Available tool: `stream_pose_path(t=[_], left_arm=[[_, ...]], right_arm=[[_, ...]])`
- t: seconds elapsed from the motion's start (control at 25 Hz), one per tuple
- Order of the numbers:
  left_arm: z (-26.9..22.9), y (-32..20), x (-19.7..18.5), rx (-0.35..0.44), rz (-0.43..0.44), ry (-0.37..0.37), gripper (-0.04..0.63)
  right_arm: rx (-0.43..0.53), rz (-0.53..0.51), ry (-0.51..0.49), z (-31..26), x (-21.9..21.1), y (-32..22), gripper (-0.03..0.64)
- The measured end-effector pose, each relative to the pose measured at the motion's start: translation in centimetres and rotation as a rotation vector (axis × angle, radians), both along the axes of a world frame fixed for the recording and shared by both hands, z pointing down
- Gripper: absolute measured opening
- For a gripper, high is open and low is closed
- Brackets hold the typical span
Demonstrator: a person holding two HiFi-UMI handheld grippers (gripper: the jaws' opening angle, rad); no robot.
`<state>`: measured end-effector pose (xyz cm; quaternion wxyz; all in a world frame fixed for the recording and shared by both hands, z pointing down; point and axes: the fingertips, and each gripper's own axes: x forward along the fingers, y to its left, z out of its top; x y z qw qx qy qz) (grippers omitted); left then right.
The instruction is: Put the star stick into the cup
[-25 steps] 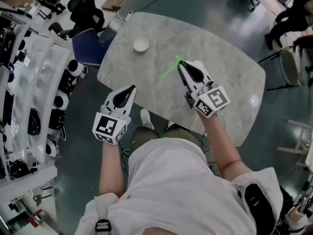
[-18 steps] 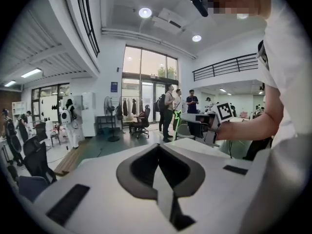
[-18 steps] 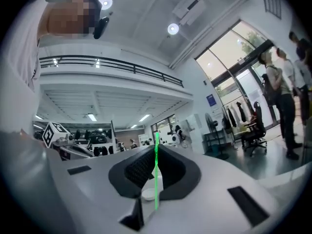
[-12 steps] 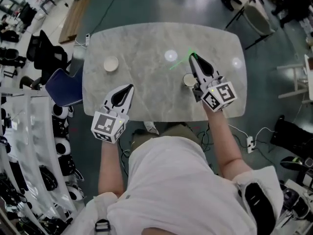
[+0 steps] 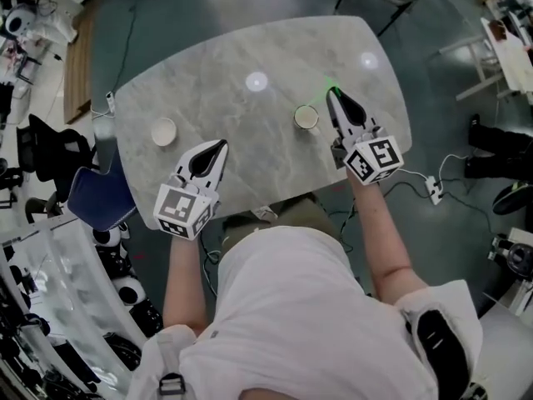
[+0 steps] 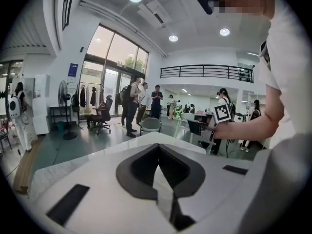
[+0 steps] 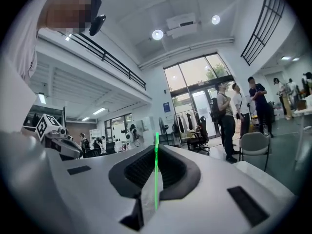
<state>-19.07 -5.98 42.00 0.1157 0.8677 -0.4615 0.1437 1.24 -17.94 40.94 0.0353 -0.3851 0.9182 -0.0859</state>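
Note:
A thin green star stick is pinched in my right gripper and sticks out past its shut tips. The cup, small with a pale rim and dark inside, stands on the marble table just left of the right gripper's fingers, not touching them. My left gripper hovers near the table's front edge, shut with nothing in it. In the left gripper view, the right gripper's marker cube shows far off on the right.
A second pale round cup sits at the table's left side. A blue chair stands beside the table's left edge, and a power strip with cable lies on the floor at right. Several people stand in the hall behind.
The head view has swung right along the table and the cup came into sight. My right gripper carried the stick over beside the cup. The left gripper has hardly moved.

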Motion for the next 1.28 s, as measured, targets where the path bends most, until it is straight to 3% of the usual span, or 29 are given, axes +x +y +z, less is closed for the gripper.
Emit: stream_pose_path(t=[0.28, 0.48, 1.28], left_arm=[[1.3, -0.5, 2.8, -0.045, 0.105, -0.002, 0.003], [2.3, -0.2, 5.1, -0.085, 0.148, -0.041, 0.003], [5.3, -0.5, 8.5, -0.189, 0.037, -0.071, 0.003]], right_arm=[[-0.052, 0.111, 0.038, 3.5, 3.6, 0.6, 0.026], [-0.112, 0.149, 0.011, 6.3, 5.8, 0.5, 0.025], [-0.267, 0.052, -0.065, 13.8, 5.9, -2.8, 0.025]])
